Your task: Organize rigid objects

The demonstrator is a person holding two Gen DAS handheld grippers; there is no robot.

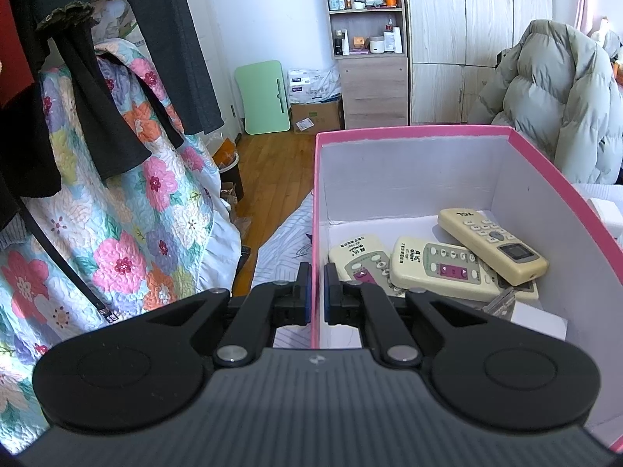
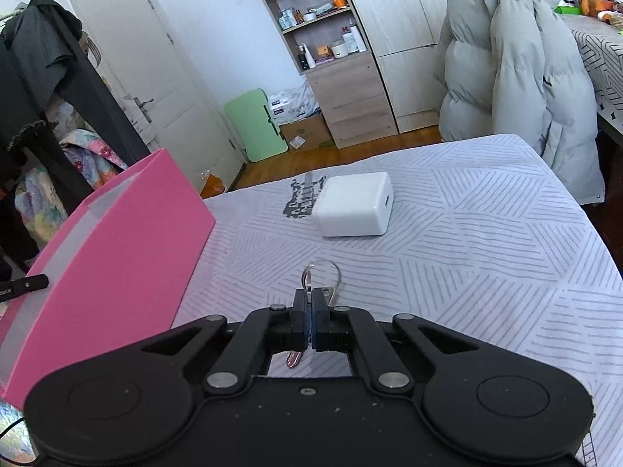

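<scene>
A pink box (image 1: 412, 130) with a white inside stands on the table and holds three beige remotes (image 1: 492, 245) and a metal key (image 1: 502, 301). My left gripper (image 1: 317, 272) is shut on the box's left wall, one finger on each side. In the right wrist view the box's pink outer wall (image 2: 128, 233) is at the left. My right gripper (image 2: 310, 297) is shut on a key with a ring (image 2: 321, 272), held just above the tablecloth. A white charger block (image 2: 354, 204) lies on the cloth beyond it.
The table (image 2: 486, 241) has a white cloth with grey line patterns. A grey puffer jacket (image 2: 518, 78) hangs on a chair at the far right. Clothes and a floral quilt (image 1: 117, 202) hang at the left. Shelves and wardrobe (image 1: 366, 39) stand behind.
</scene>
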